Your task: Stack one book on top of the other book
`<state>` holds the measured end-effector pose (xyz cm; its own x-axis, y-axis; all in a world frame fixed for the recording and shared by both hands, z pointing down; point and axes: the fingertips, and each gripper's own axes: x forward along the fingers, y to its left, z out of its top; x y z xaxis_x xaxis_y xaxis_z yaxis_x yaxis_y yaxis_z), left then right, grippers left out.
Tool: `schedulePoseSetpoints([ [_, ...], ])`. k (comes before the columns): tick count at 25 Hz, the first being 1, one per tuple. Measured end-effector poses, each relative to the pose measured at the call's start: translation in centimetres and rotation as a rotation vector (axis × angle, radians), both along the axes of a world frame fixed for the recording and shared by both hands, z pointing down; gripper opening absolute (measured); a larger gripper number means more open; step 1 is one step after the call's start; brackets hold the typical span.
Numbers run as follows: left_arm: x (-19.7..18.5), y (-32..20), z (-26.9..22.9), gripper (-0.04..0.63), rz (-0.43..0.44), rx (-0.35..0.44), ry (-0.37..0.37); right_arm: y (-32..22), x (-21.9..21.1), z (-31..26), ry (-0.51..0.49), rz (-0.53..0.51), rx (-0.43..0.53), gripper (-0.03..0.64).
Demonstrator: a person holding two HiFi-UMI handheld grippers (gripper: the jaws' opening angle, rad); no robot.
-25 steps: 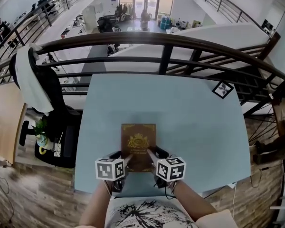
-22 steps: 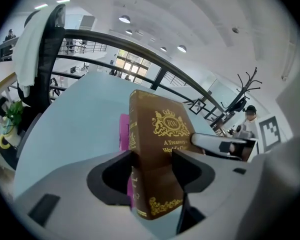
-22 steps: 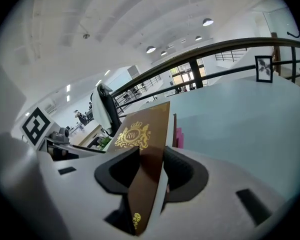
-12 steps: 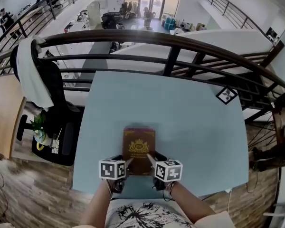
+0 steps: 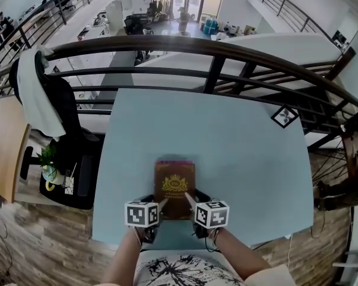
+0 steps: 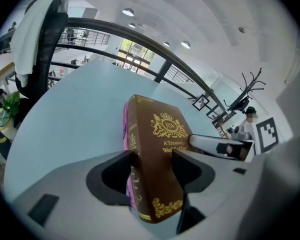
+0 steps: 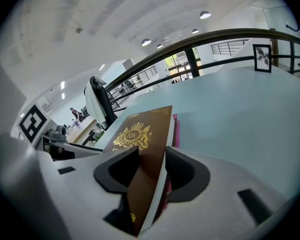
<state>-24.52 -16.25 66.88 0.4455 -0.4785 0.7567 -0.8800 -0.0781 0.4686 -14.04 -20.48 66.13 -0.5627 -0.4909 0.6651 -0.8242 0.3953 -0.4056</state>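
Beneath brown book, pink book, plainest in left gripper view

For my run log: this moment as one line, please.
brown book on pink book | left hand-held gripper shut on brown book | right hand-held gripper jaws opening, brown book between

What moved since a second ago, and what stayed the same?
The left gripper and right gripper lowered the brown book slightly, onto the pink book. The right gripper's jaws are opening with the brown book between them. Both still hold its near end; pink book and table stayed put.
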Motion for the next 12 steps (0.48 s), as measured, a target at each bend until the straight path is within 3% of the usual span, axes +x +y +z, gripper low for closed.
schedulePoseSetpoints([
  [4, -1.7, -0.4, -1.8, 0.242, -0.019, 0.062, -0.083, -0.3, 0.7, -0.5, 0.076, 0.005, 0.053, 0.184],
  [8, -3.1, -0.9, -4.3, 0.236, -0.033, 0.145, -0.138, -0.4, 1.2, -2.1, 0.087, 0.025, 0.076, 0.171],
  [12, -4.3, -1.1, -7.3, 0.058, -0.065, 0.227, -0.190, -0.2, 1.4, -5.2, 0.110, 0.005, 0.142, 0.097],
])
